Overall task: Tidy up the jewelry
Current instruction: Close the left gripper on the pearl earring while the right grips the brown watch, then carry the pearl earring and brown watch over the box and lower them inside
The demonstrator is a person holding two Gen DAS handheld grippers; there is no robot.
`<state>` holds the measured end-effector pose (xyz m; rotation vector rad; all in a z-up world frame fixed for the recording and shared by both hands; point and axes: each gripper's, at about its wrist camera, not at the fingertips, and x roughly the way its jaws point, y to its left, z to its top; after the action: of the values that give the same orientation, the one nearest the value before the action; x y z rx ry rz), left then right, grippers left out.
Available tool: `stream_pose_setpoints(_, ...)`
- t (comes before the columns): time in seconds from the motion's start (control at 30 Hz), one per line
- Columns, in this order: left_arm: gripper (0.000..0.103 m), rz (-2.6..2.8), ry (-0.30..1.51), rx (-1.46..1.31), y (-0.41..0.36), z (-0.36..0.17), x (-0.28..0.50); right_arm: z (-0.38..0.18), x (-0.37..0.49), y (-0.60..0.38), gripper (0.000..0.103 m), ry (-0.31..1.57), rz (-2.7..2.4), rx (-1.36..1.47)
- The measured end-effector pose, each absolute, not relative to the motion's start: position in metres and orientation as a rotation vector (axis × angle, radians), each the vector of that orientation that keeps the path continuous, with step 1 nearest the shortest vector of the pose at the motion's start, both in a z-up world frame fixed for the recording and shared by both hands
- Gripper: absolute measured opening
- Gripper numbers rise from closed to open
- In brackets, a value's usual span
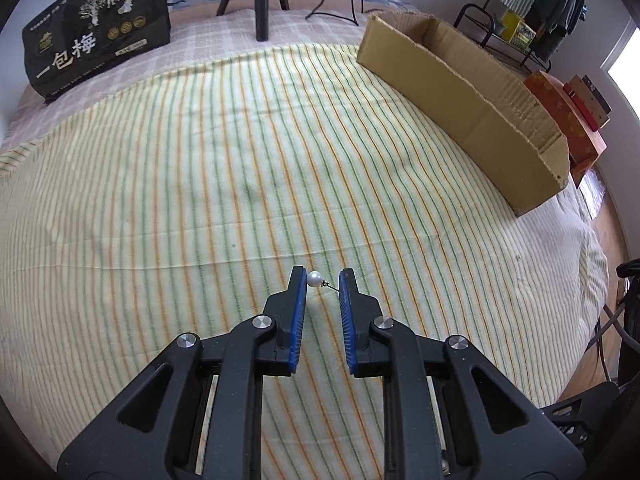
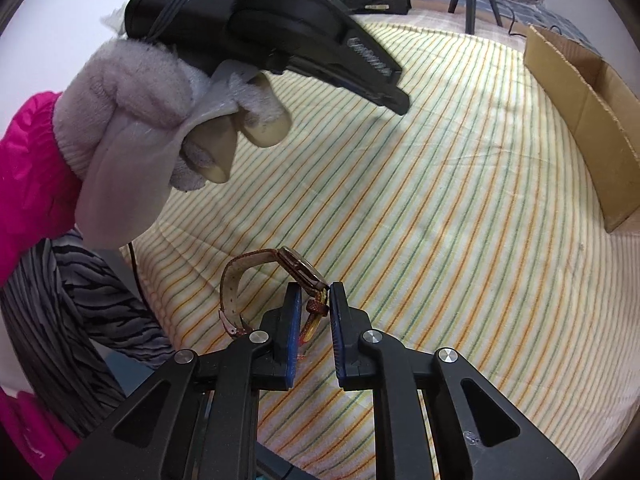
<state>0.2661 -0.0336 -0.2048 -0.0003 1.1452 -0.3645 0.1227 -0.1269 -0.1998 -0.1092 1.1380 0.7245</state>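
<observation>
In the left wrist view my left gripper [image 1: 322, 276] is shut on a pearl earring [image 1: 314, 279]. The white pearl rests against the left blue pad and its thin pin reaches the right pad, just above the striped blanket [image 1: 200, 168]. In the right wrist view my right gripper [image 2: 315, 288] is shut on a wristwatch [image 2: 301, 269] with a reddish-brown strap. Its case sits at the fingertips and the strap [image 2: 230, 284] loops out to the left. The left gripper [image 2: 400, 101] also appears above, held by a hand in a grey fleece glove [image 2: 132, 92]. An open cardboard box [image 1: 460, 92] stands far right.
A black printed package [image 1: 96, 32] lies at the far left, with a tripod [image 1: 260, 0] and a cable [image 1: 340, 8] behind. Red boxes [image 1: 568, 120] and a clothes rack [image 1: 532, 12] stand past the box. A pink sleeve [image 2: 28, 176] and striped fabric [image 2: 80, 320] fill the left of the right wrist view.
</observation>
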Motion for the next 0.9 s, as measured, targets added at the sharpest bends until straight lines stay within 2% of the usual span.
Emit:
stream_pose_setpoints(0.37,0.015,-0.352,1.082,-0.067,-0.021,-0.178,0.270,-0.181,0.132,-0.151,0.012,1.073,0.674,-0.068)
stream_pose_setpoints(0.9,0.015,-0.405,1.005,-0.070,-0.047,-0.147,0.274,-0.142,0.163,-0.211,0.012,0.979,0.529,0.015)
